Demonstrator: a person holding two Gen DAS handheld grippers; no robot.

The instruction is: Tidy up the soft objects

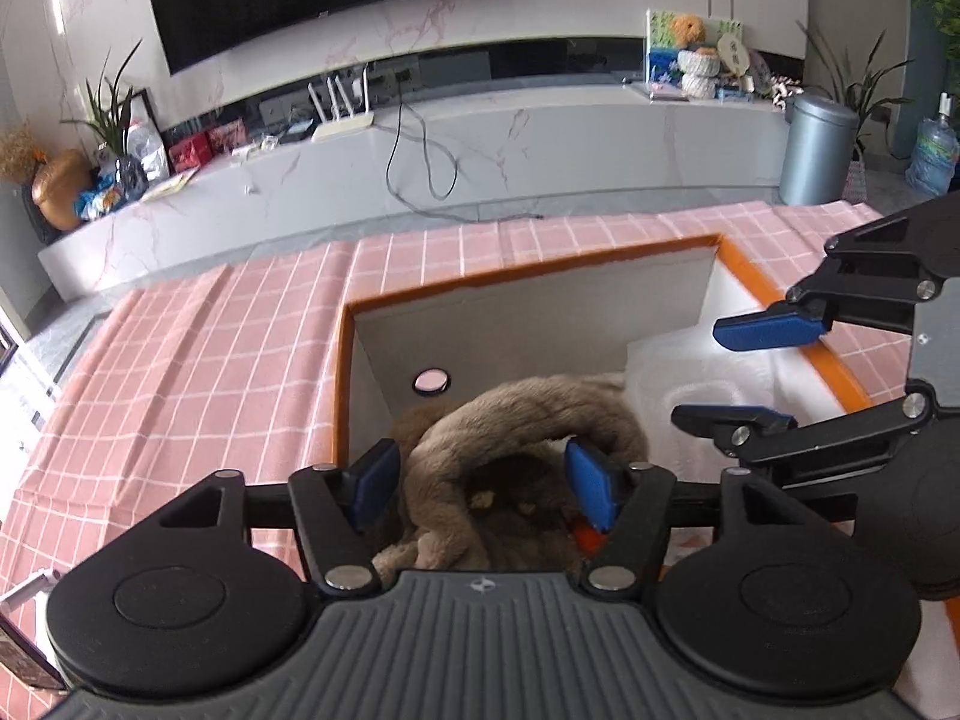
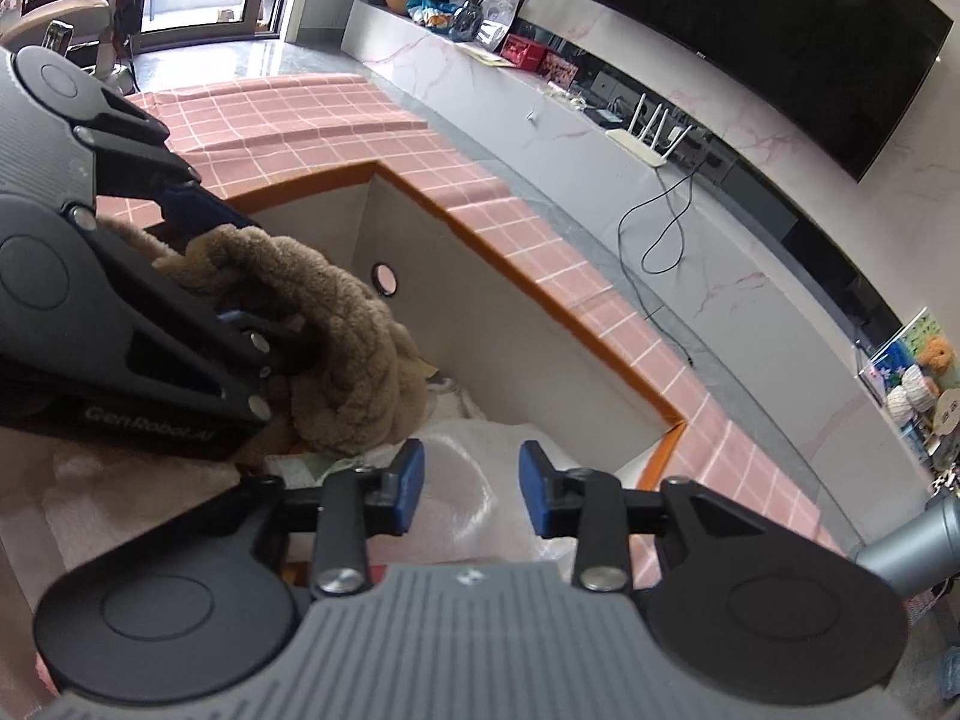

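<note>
Our left gripper (image 1: 483, 483) has its blue pads apart, one on each side of the brown plush toy (image 1: 516, 420) and not pressing it, so we judge it released. The toy lies inside the orange-rimmed box (image 1: 528, 282), in its near-left part. Our right gripper (image 2: 471, 489) is also parted and holds nothing (only white wrapping (image 2: 468, 456) lies below it in the box). We judge the placing step finished; next we must lift both grippers out of the box without catching the fur. Both point steeply down into the box.
</note>
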